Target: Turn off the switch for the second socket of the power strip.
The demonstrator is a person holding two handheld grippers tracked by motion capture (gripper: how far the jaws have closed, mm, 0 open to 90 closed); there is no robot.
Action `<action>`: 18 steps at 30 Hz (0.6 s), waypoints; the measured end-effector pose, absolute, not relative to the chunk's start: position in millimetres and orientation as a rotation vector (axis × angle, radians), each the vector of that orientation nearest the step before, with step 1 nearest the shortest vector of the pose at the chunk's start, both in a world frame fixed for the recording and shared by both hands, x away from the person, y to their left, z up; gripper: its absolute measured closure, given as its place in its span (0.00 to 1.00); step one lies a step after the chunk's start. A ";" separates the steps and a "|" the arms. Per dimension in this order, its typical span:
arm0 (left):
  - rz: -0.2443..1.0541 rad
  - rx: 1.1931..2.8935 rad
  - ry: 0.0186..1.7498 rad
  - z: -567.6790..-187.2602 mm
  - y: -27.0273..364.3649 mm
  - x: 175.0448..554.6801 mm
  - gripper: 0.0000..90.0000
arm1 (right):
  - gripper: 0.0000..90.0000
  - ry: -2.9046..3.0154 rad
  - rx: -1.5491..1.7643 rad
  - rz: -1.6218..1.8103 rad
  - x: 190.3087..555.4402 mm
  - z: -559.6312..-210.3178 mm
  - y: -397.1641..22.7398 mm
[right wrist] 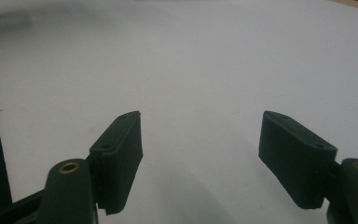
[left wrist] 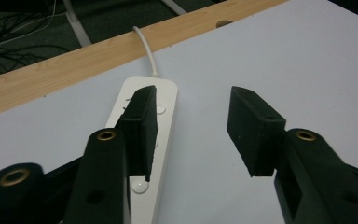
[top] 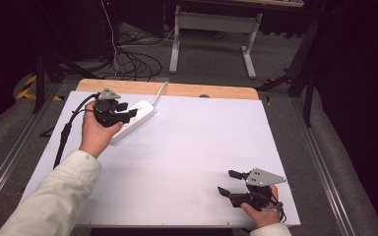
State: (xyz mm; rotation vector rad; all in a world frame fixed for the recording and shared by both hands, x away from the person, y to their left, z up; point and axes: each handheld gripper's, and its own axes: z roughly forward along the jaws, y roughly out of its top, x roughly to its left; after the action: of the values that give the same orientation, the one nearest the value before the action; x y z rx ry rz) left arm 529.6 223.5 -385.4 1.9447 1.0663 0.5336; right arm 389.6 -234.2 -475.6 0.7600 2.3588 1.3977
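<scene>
Power strip [left wrist: 161, 140] partly behind left gripper [left wrist: 193, 126]

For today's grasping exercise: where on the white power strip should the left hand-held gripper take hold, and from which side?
Grip the white power strip across its narrow width, near mid-length, coming from above. It lies flat on the white table, long and slim, so the left hand-held gripper, jaws open above it, probably spans the long edges easily; its cord leaves the far end.

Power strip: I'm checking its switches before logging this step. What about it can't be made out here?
- High view: the left gripper covers the power strip's middle.
- Left gripper view: one jaw hides its sockets; bottom edge crops it.
- Cord: its far end is hidden past the table edge.
</scene>
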 end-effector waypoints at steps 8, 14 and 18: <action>0.489 1.929 1.043 -379.5 225.1 515.9 0.50 | 0.34 2.357 0.762 1.399 388.3 -475.5 -234.2; 0.489 1.929 1.021 -373.4 229.5 508.3 0.47 | 0.35 2.358 0.763 1.389 388.0 -475.8 -234.0; 0.493 1.915 1.010 -368.6 233.8 497.1 0.44 | 0.34 2.354 0.766 1.393 387.1 -475.5 -235.2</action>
State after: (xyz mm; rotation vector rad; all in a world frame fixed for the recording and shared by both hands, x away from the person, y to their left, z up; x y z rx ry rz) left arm 497.1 233.8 -368.6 1.9152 1.0102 0.4926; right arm 387.1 -235.2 -475.5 0.7659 2.3545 1.3930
